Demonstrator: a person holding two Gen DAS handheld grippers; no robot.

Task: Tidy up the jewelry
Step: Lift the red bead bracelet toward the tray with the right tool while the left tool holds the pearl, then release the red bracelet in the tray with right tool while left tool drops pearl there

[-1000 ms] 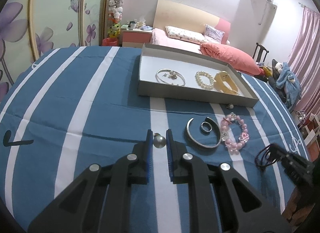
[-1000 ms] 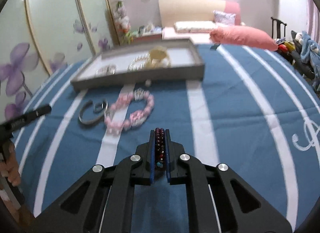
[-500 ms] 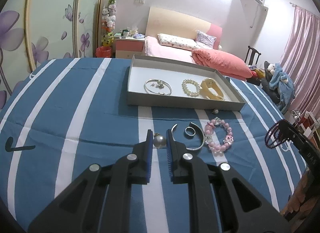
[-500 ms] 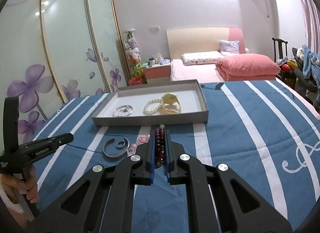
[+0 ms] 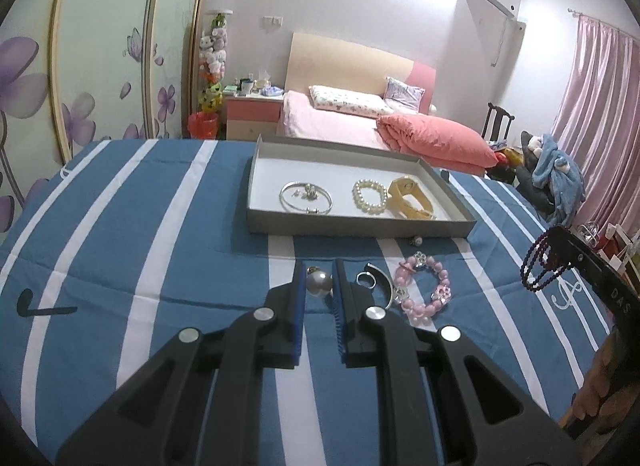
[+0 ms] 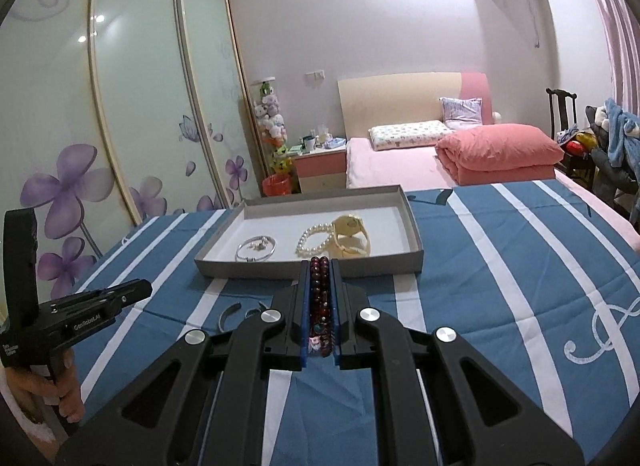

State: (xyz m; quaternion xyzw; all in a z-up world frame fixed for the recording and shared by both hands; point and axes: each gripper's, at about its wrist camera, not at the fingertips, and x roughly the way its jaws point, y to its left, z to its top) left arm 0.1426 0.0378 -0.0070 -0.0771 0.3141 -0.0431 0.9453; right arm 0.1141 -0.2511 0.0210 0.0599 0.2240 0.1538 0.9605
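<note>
My left gripper (image 5: 319,272) is shut on a round pearl earring (image 5: 319,284), held at its fingertips above the blue striped cloth. My right gripper (image 6: 320,264) is shut on a dark red bead bracelet (image 6: 320,298); from the left wrist view that bracelet (image 5: 540,266) hangs in loops at the far right. The grey tray (image 5: 356,227) lies ahead, holding a silver bangle (image 5: 306,195), a pearl bracelet (image 5: 370,195) and a yellow watch (image 5: 410,197). Before it on the cloth lie a silver cuff (image 5: 382,282), a ring (image 5: 364,278), a pink bead bracelet (image 5: 424,290) and a small pearl stud (image 5: 417,241).
A table under a blue cloth with white stripes (image 5: 140,234) carries everything. Behind it stand a pink bed (image 6: 400,149), a bedside cabinet (image 6: 320,163) and sliding doors with purple flowers (image 6: 80,145). A hand (image 6: 44,390) grips the left tool's handle.
Both grippers have risen and tipped upward, each keeping its piece. The tray and the loose jewelry sit lower in the views and more of the room shows.
</note>
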